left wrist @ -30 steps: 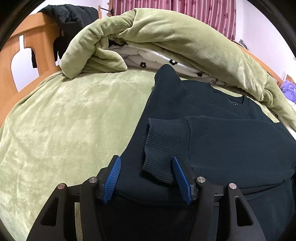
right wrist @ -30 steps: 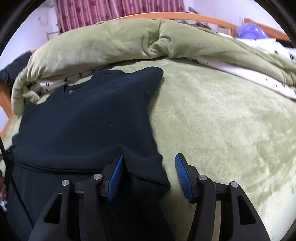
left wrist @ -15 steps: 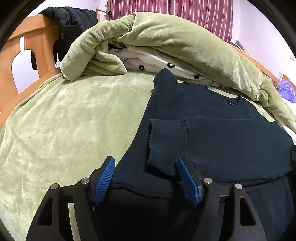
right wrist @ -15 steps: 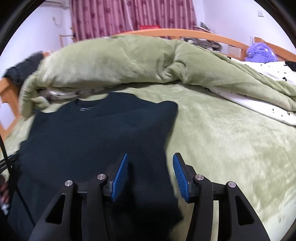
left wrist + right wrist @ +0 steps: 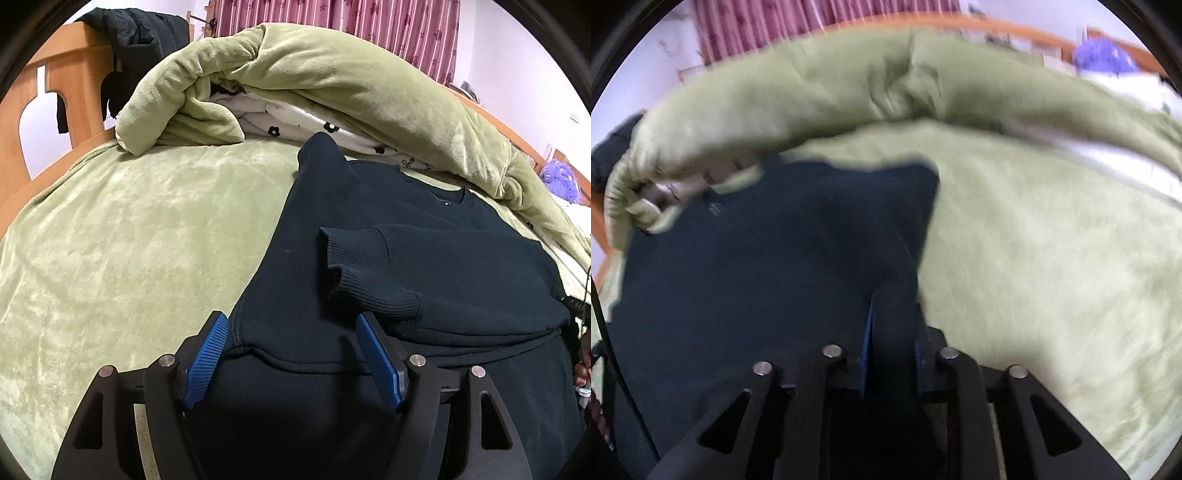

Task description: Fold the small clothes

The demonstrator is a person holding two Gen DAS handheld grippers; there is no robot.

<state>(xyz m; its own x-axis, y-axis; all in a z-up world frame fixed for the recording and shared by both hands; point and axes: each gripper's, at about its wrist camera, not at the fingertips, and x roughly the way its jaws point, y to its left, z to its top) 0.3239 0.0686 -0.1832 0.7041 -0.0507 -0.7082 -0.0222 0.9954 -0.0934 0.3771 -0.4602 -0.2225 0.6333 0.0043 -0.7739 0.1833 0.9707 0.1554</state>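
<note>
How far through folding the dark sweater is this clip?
Done: one sleeve lies folded across the dark sweater on the green bed cover. In hand: the right gripper is shut on the near hem; the left gripper straddles it, open. Left: folding the body over.

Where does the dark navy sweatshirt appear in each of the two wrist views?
Left wrist view: the dark navy sweatshirt fills the lower right, its ribbed cuff folded across the body, between the open fingers of the left gripper.
Right wrist view: it fills the lower left, blurred; the right gripper is shut on its edge.
Shared landmark: the rolled olive-green plush blanket behind it.
</note>
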